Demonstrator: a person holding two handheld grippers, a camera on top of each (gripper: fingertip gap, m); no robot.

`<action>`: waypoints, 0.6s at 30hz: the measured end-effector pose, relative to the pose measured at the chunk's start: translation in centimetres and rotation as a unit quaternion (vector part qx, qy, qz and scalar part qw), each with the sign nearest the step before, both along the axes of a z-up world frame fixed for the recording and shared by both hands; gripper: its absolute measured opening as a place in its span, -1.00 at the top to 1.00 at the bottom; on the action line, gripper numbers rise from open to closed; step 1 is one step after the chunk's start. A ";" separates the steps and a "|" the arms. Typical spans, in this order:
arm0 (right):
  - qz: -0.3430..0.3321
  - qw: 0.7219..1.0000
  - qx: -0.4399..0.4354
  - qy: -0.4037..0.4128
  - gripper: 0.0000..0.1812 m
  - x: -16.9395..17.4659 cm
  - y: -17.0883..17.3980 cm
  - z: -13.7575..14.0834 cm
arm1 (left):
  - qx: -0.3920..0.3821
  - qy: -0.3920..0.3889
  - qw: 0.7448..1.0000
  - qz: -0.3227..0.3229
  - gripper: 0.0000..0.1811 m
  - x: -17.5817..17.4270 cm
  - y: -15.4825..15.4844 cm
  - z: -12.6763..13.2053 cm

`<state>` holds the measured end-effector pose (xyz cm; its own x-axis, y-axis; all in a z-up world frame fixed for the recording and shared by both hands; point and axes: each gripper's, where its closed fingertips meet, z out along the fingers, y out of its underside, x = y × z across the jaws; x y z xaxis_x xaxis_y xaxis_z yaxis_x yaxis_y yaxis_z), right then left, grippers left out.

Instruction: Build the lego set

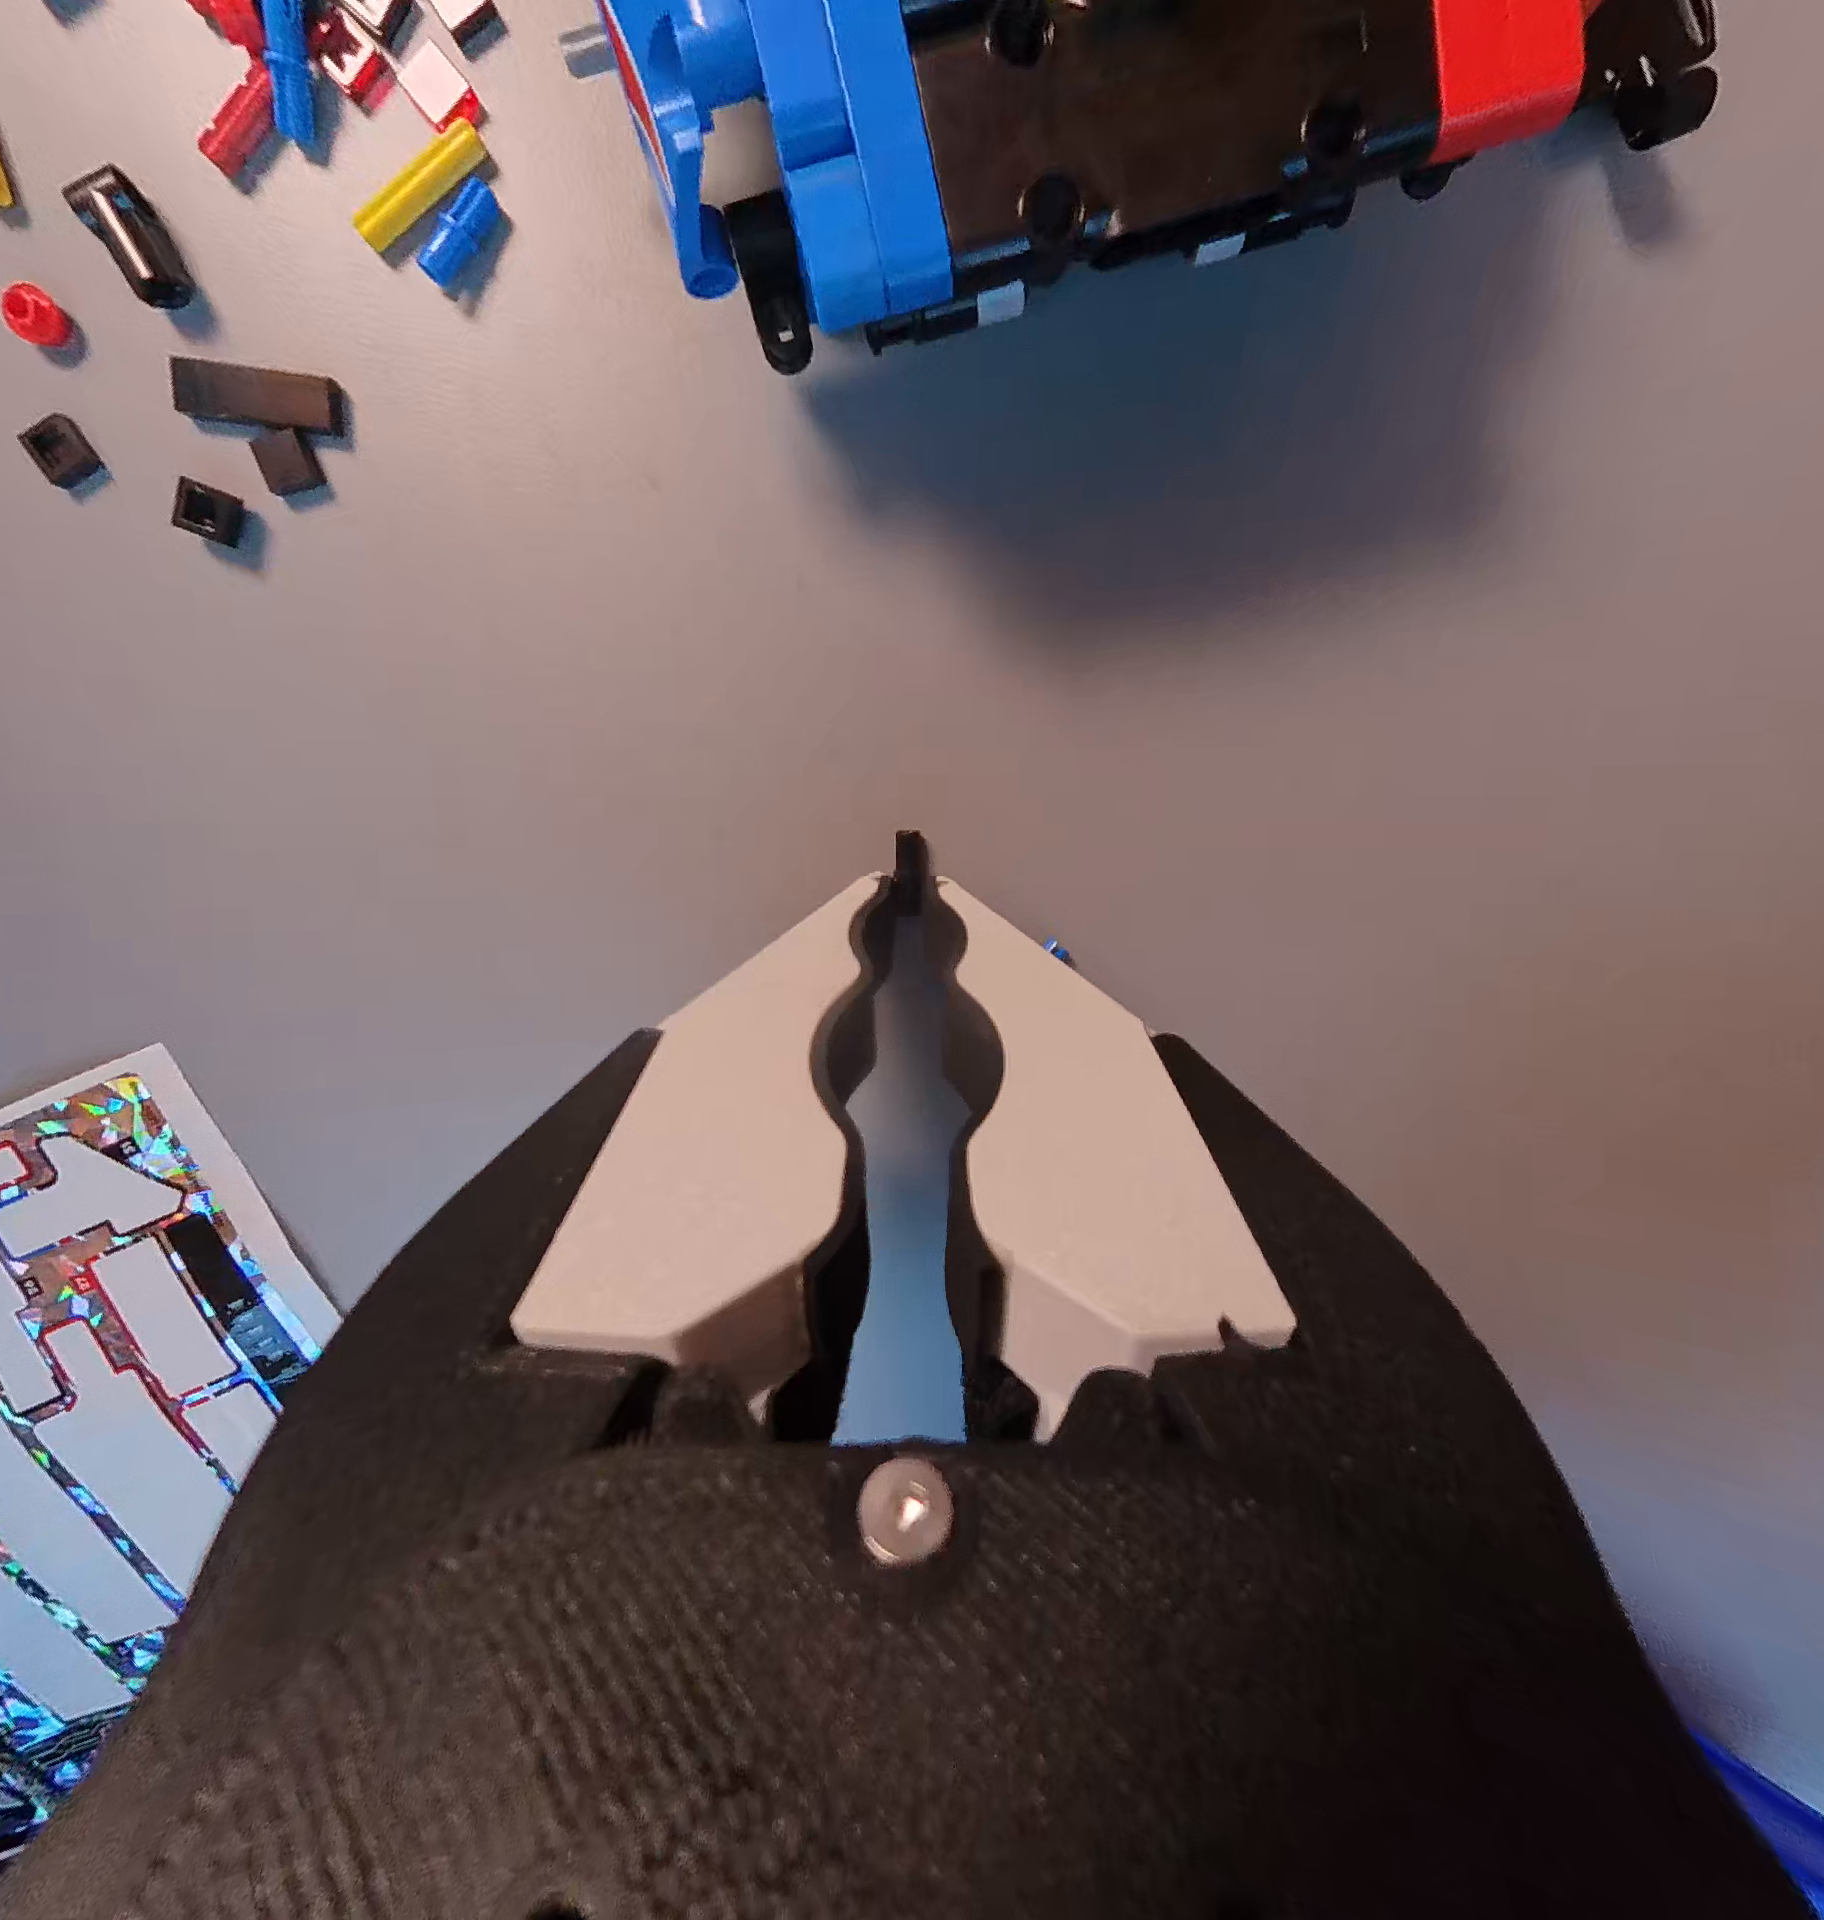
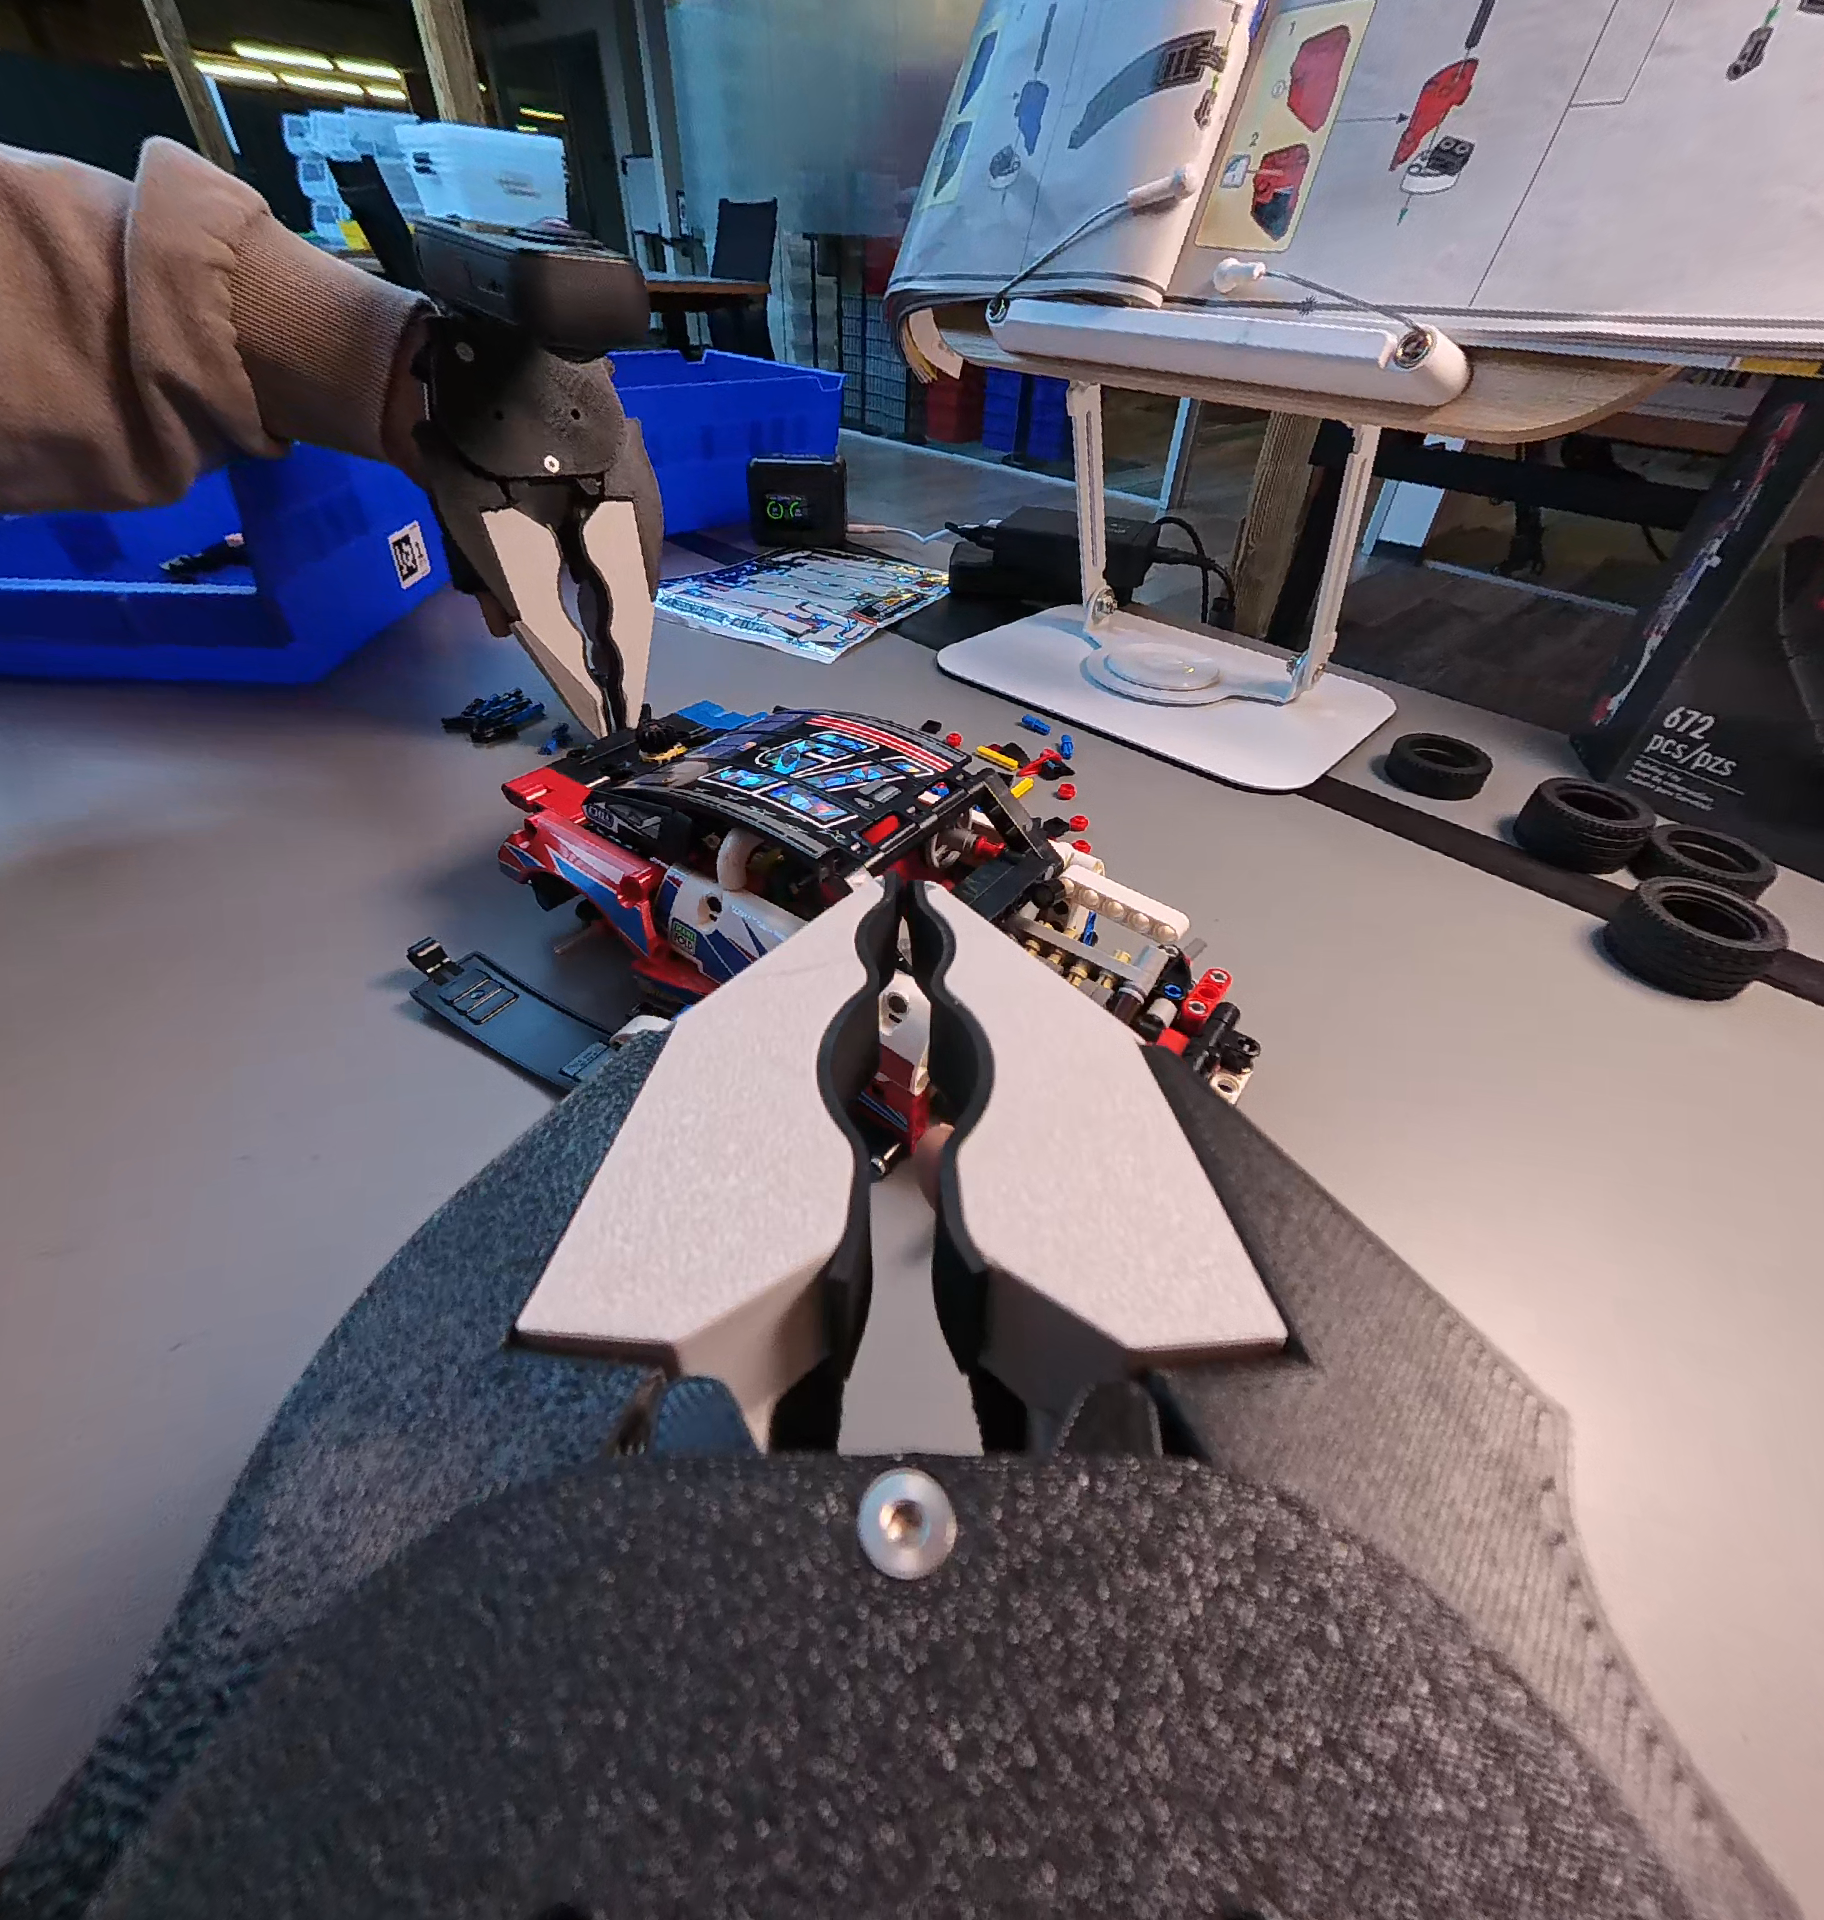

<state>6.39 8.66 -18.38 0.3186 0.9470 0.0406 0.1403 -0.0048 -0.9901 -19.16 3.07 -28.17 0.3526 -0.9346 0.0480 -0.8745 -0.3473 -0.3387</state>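
The partly built lego car (image 2: pixel 783 821) lies on the grey table (image 2: pixel 264 1039), with a black stickered roof and red, white and blue sides. Its blue and black side also shows at the top of the left wrist view (image 1: pixel 991 156). My left gripper (image 1: pixel 908 883) is shut on a small black piece (image 1: pixel 908 857) that sticks out past the fingertips, above bare table. In the right wrist view the left gripper (image 2: pixel 609 722) hangs at the car's far rear corner. My right gripper (image 2: pixel 903 896) is shut, its tips at the car's near side; I see nothing held in it.
Loose parts lie left of the car: a yellow tube (image 1: pixel 420 187), black tiles (image 1: pixel 259 395), a red round piece (image 1: pixel 33 312). A sticker sheet (image 1: pixel 87 1351), a black panel (image 2: pixel 503 1013), blue bins (image 2: pixel 160 582), a booklet stand (image 2: pixel 1168 686) and tyres (image 2: pixel 1697 935) stand around. My hands' fingertips stand some 30 cm from each other. My right tips are roughly 15 cm from the black panel (image 2: pixel 503 1013).
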 end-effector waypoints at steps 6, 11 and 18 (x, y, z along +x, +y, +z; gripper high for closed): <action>-0.005 1.000 0.005 0.009 1.00 0.3 0.1 0.5 | 0.033 -0.082 0.995 0.037 0.98 3.5 -0.3 4.2; -0.009 1.000 0.009 0.018 1.00 0.5 0.3 1.0 | 0.034 -0.110 0.993 0.028 0.98 10.8 -6.2 3.8; -0.008 1.000 0.011 0.021 1.00 0.4 0.0 1.2 | 0.082 -0.106 0.989 0.063 0.98 14.9 -8.3 0.8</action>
